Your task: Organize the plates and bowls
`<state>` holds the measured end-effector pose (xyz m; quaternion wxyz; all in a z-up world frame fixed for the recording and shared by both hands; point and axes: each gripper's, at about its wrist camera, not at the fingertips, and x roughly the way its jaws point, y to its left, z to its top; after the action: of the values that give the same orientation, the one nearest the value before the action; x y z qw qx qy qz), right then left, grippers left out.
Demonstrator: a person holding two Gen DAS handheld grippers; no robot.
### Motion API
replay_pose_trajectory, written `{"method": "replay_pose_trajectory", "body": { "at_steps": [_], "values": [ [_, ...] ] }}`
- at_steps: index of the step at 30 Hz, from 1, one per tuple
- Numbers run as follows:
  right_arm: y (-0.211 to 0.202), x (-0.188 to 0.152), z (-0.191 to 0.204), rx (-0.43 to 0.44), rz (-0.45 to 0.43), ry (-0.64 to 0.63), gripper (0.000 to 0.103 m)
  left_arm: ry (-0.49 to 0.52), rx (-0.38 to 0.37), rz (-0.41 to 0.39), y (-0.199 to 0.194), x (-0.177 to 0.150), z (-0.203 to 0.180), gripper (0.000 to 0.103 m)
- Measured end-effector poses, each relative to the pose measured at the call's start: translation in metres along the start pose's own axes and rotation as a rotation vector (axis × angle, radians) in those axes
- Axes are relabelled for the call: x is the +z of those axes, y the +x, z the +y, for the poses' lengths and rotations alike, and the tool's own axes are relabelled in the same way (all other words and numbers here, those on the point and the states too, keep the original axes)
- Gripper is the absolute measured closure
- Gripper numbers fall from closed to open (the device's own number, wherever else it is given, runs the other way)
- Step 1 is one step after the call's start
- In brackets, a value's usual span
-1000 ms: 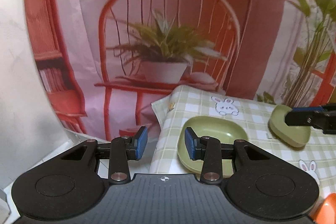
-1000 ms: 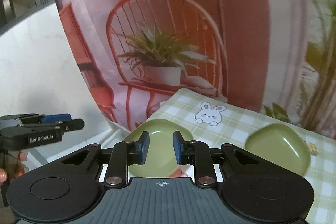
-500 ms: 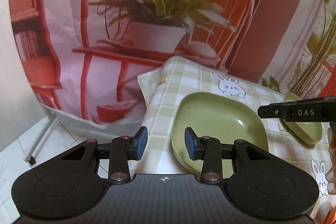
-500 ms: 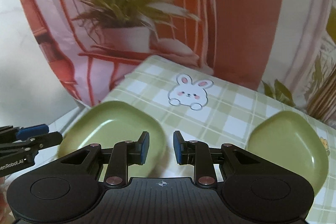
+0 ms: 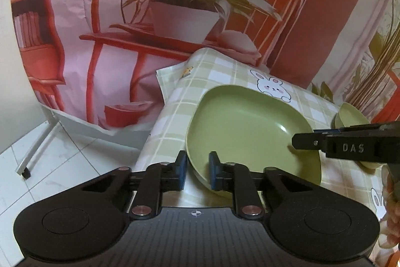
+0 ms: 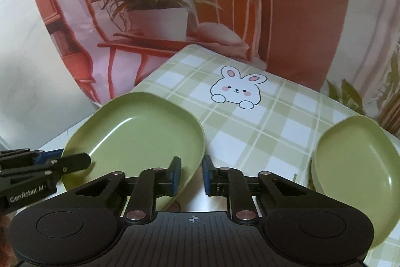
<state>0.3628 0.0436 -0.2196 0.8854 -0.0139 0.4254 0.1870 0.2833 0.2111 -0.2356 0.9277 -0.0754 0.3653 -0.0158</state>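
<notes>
**Both tongs closing on one green plate**

Left tongs: jaws closing, the near-left rim of the large green plate between the blue pads, one pad inside the rim, one outside, both look pressed on it. Right tongs: jaws closing too, same plate's near-right rim between the pads; inner pad lies over the plate's sloped wall, outer pad just beside the edge, reads as a pinch.

The plate sits straight ahead of both tongs, on the near-left corner of the table, one side close to the table edge. In the left wrist view the right tongs' tip pokes in from the right over the plate's right side. In the right wrist view the left tongs' tip comes in from the left at the plate's left rim.

Smaller green dish: right of the right tongs, apart from the plate, on the same green checked tablecloth. Bunny print on the cloth beyond the plate. Behind the table, a printed backdrop with red chair and potted plant. White floor tiles left of the left tongs.
</notes>
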Motion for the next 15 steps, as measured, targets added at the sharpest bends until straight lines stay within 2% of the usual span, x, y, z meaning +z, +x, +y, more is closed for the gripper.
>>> {"method": "replay_pose_trajectory", "body": {
  "at_steps": [6,15],
  "values": [
    [-0.015,-0.001,-0.002,0.032,-0.004,0.031,0.091,0.01,0.016,0.012,-0.014,0.001,-0.002,0.086],
    [-0.062,-0.005,-0.002,0.082,-0.064,0.06,0.091,0.047,0.047,-0.028,-0.064,0.007,-0.017,0.086]
  ]
}}
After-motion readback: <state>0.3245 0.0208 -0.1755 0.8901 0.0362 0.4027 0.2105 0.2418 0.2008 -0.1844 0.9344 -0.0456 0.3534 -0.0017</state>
